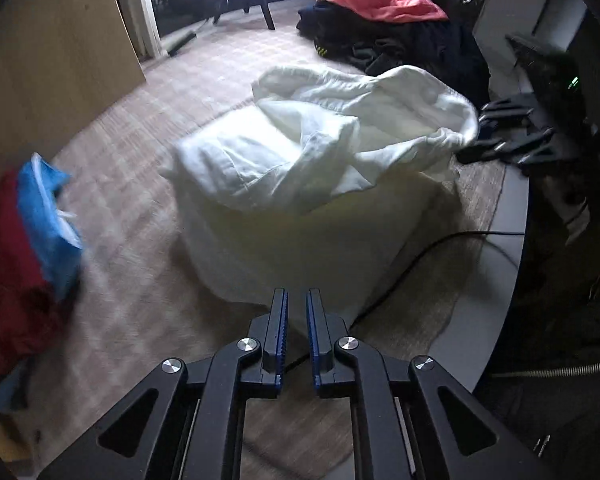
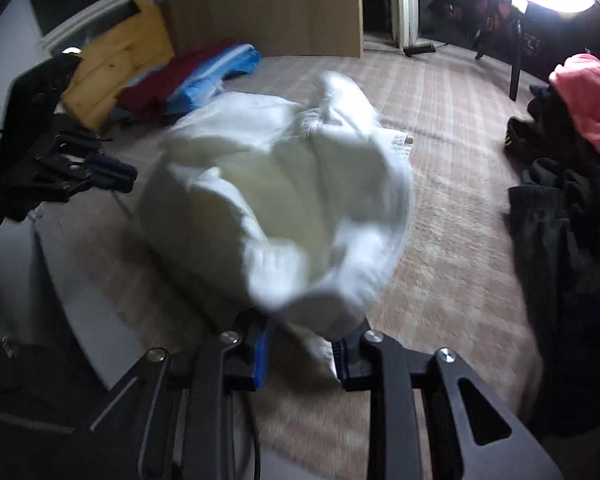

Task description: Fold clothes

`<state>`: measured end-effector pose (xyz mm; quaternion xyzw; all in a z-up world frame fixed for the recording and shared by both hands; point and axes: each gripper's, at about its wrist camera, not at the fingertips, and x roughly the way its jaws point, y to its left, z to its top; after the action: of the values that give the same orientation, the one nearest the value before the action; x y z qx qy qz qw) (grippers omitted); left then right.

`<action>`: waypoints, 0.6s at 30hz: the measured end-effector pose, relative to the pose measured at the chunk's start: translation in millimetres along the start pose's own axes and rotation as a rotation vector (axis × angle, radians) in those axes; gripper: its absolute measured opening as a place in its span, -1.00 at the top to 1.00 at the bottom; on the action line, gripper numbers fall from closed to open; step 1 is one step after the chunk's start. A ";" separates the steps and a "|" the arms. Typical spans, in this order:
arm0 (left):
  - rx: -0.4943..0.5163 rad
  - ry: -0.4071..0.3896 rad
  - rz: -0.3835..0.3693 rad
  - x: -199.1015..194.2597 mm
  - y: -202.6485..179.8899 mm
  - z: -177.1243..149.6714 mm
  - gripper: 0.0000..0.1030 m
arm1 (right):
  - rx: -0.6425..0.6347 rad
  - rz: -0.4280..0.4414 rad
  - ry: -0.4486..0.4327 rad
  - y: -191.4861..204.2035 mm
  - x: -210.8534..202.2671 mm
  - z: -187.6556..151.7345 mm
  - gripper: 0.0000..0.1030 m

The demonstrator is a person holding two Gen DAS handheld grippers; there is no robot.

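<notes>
The right gripper (image 2: pixel 300 356) barely pinches the white garment (image 2: pixel 276 200) while the left gripper (image 1: pixel 297 320) hangs slightly parted and empty, so the cloth could slip and collapse unfolded.

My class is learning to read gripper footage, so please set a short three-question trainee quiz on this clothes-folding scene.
1. True or false: the left gripper has the white garment between its fingers.
2. What colour is the garment on top of the dark clothes pile? A pink, B green, C yellow.
3. Fill in: white cloth lies between the fingers of the ___ gripper.

Key: 1 false, nothing is between its fingers. 2 A, the pink garment. 3 right, the right gripper.
</notes>
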<state>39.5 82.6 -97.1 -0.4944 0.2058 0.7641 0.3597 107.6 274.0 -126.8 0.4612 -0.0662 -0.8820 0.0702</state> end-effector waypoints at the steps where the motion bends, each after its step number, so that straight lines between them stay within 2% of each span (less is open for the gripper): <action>1: 0.004 -0.023 0.008 -7.4 0.5 4.8 0.81 | 0.004 -0.002 -0.042 -1.8 -15.4 5.5 0.45; 2: 0.007 -0.053 0.010 -12.4 3.0 15.8 0.80 | 0.020 -0.011 -0.081 -6.6 -25.3 13.5 0.22; 4: 0.015 -0.112 0.013 -22.0 7.9 37.9 0.81 | 0.065 -0.013 -0.153 -19.8 -36.9 33.1 -0.08; 5: 0.027 -0.112 0.006 -16.3 8.5 46.6 0.81 | 0.092 -0.001 -0.184 -28.0 -38.6 44.9 -0.11; 7: 0.052 -0.111 -0.007 -5.0 9.7 63.9 0.79 | 0.126 0.029 -0.193 -41.9 -27.4 68.2 -0.11; 9: 0.078 -0.109 -0.020 6.6 10.9 81.1 0.77 | 0.154 0.060 -0.140 -58.8 3.2 87.4 -0.11; 11: 0.095 -0.047 -0.018 30.9 11.7 84.9 0.76 | 0.209 0.116 -0.036 -73.8 38.6 95.9 -0.11; 13: 0.110 0.030 -0.018 50.1 12.3 74.9 0.76 | 0.247 0.184 0.060 -77.8 67.4 92.1 -0.09; 15: 0.104 0.075 -0.033 62.7 14.9 62.1 0.78 | 0.224 0.213 0.104 -67.3 76.3 79.9 0.56; 16: 0.097 0.087 -0.039 64.7 16.6 55.3 0.79 | 0.198 0.219 0.109 -59.9 73.4 73.3 0.82; 18: 0.083 0.090 -0.052 63.1 18.5 42.9 0.78 | 0.154 0.261 0.140 -44.2 65.1 57.8 0.82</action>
<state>-16.5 121.1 -136.6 -0.5182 0.2405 0.7221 0.3901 20.5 308.3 -154.5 0.5131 -0.1880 -0.8234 0.1530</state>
